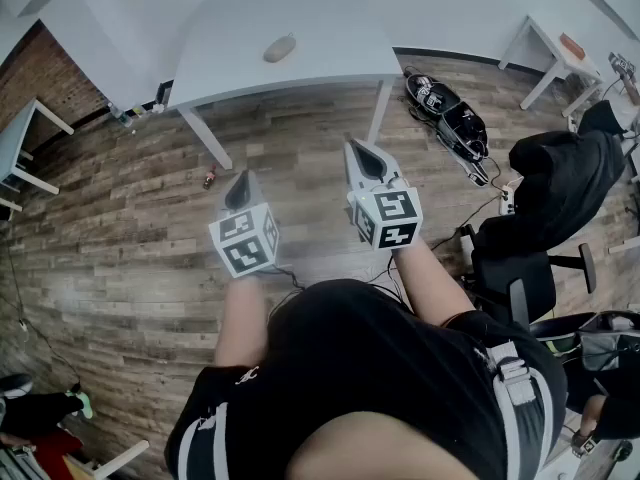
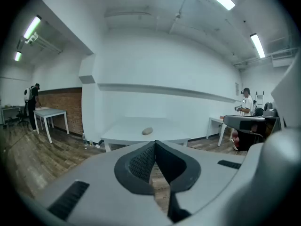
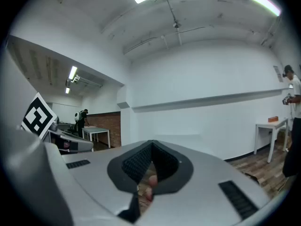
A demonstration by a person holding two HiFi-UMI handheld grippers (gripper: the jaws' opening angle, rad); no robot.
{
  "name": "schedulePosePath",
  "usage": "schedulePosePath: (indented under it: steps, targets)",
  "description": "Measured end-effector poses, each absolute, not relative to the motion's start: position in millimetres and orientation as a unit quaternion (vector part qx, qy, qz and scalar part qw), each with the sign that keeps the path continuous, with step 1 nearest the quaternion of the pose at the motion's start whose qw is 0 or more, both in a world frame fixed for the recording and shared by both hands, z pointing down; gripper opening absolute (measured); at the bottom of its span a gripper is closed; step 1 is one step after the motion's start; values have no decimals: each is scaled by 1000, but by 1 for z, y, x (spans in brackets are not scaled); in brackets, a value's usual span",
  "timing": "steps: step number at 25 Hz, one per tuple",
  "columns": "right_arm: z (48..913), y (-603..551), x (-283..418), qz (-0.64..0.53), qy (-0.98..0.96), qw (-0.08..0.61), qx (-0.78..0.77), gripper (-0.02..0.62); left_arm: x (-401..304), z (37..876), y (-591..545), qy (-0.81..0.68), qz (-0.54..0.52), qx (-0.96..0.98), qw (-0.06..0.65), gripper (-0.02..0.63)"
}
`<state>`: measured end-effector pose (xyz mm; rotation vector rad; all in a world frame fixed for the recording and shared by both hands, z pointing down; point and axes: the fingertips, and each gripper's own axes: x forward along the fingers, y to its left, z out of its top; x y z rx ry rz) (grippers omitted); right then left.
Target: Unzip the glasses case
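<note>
The glasses case (image 1: 279, 47) is a small beige oval lying on the white table (image 1: 330, 18) ahead of me, zipped as far as I can tell. It also shows as a small lump (image 2: 147, 131) on the table top in the left gripper view. I stand back from the table over the wood floor. My left gripper (image 1: 240, 182) is held in the air, tilted a little down, shut and empty. My right gripper (image 1: 362, 154) is held level beside it, nearer the table leg, also shut with nothing gripped. Both are well short of the case.
A black office chair (image 1: 545, 203) draped with dark cloth stands at my right, with black bags (image 1: 450, 116) and cables on the floor by the table leg. A small bottle (image 1: 209, 178) lies on the floor. Other white tables (image 1: 552, 53) stand at the sides; people (image 2: 32, 98) work far off.
</note>
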<state>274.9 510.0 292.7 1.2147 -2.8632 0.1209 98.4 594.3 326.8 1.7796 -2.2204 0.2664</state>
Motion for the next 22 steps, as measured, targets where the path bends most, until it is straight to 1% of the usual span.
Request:
schedulePosePath:
  steps: [4,8,22]
  targets:
    - [297,519,270,57,-919,6,390,5,98,334,604,-766,106,620,134,5]
    - [304,529,269,59,-921,21,384,5,105,336,611,-764,127,622,118,5]
    - [309,558,239,51,-929,36,365,5,85,345,635,-764,128,618,131,5]
